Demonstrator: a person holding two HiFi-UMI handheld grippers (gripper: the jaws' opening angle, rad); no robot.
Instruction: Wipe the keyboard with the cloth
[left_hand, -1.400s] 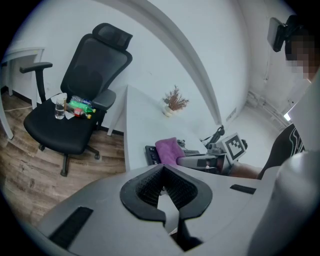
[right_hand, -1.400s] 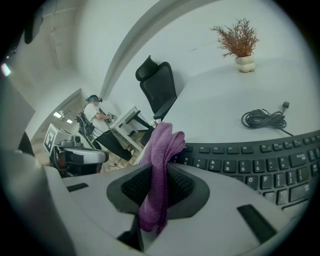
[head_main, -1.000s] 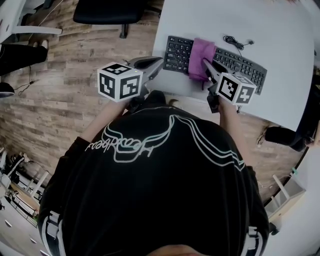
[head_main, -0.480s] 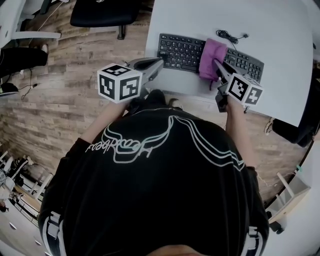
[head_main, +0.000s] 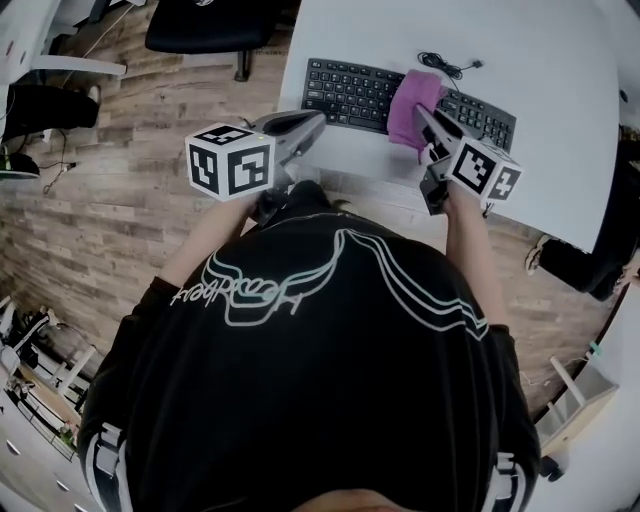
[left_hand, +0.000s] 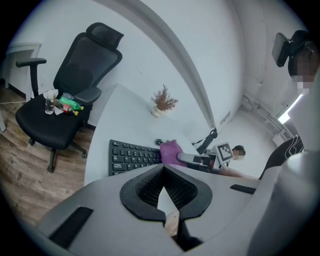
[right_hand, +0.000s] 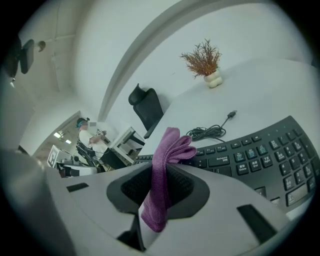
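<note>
A black keyboard (head_main: 345, 88) lies on the white table (head_main: 560, 120), near its front edge. A purple cloth (head_main: 412, 105) drapes over the keyboard's middle, and my right gripper (head_main: 425, 125) is shut on its near end. In the right gripper view the cloth (right_hand: 165, 172) stands folded between the jaws, with the keyboard (right_hand: 260, 155) just beyond. My left gripper (head_main: 300, 128) hovers off the table's front left corner, shut and empty. From the left gripper view the keyboard (left_hand: 132, 155) and cloth (left_hand: 172, 150) lie ahead.
The keyboard's cable (head_main: 445, 65) coils behind it. A small potted dry plant (right_hand: 210, 62) stands farther back on the table. A black office chair (head_main: 215, 25) sits on the wood floor left of the table; in the left gripper view bottles and a glass (left_hand: 62, 103) rest on its seat.
The right gripper has carried the cloth rightward along the keyboard, from left of centre to the middle. The left gripper has stayed at the table's front left corner.
</note>
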